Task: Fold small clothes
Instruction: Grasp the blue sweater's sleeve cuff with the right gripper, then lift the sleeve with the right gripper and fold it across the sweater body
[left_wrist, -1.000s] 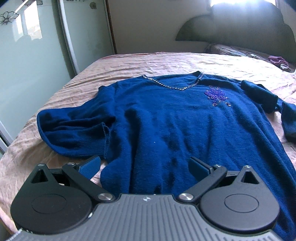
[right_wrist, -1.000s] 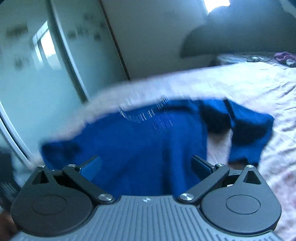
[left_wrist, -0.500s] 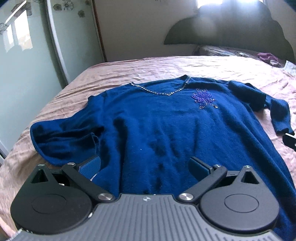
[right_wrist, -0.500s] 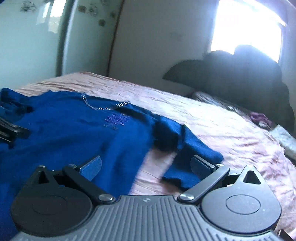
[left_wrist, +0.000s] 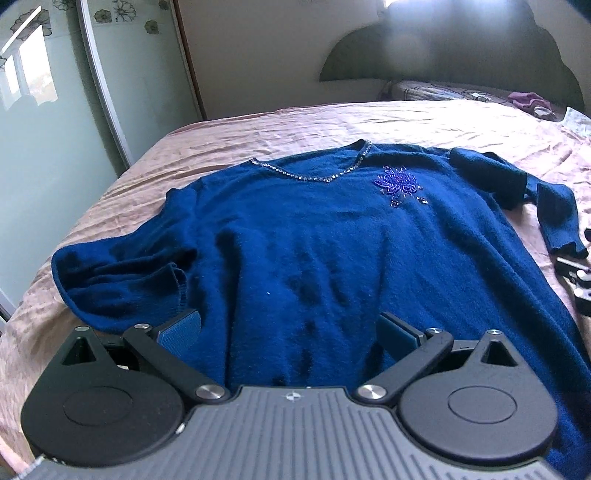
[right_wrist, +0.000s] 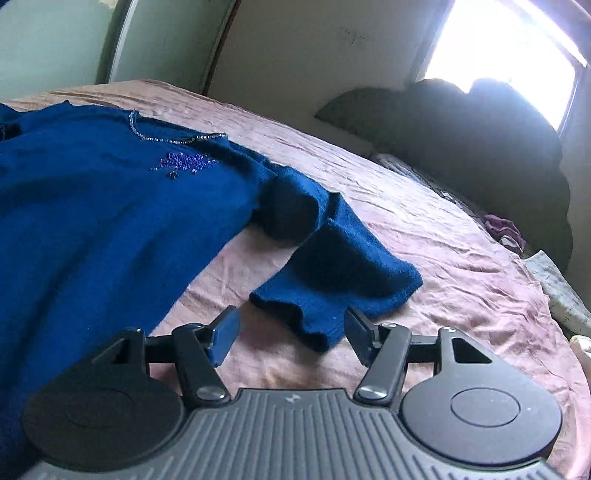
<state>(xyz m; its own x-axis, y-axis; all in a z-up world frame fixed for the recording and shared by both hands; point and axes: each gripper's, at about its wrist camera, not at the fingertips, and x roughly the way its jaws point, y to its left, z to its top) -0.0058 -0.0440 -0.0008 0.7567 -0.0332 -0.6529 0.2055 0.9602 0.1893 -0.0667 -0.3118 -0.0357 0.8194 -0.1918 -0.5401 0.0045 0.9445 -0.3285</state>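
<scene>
A dark blue knit sweater (left_wrist: 325, 243) with a beaded neckline and a purple bead flower lies face up on the pink bedspread (left_wrist: 295, 125). Its left sleeve (left_wrist: 122, 280) is bunched beside the body. My left gripper (left_wrist: 290, 332) is open and empty above the sweater's lower part. In the right wrist view the sweater (right_wrist: 92, 206) lies to the left and its right sleeve (right_wrist: 343, 273) is bent toward me. My right gripper (right_wrist: 291, 334) is open and empty, low over the bed, with the sleeve's cuff (right_wrist: 314, 325) just ahead between the jaws. The right gripper also shows in the left wrist view (left_wrist: 580, 280).
A dark headboard (left_wrist: 443, 48) and pillows stand at the far end with a purple cloth (left_wrist: 528, 101) near them. A mirrored wardrobe door (left_wrist: 55, 122) runs along the bed's left side. A pale cloth (right_wrist: 561, 295) lies at the bed's right edge.
My right gripper swung right from the sweater's body and dropped low to the right sleeve's cuff, its jaws a little narrower. My left gripper drew back slightly and rose above the sweater.
</scene>
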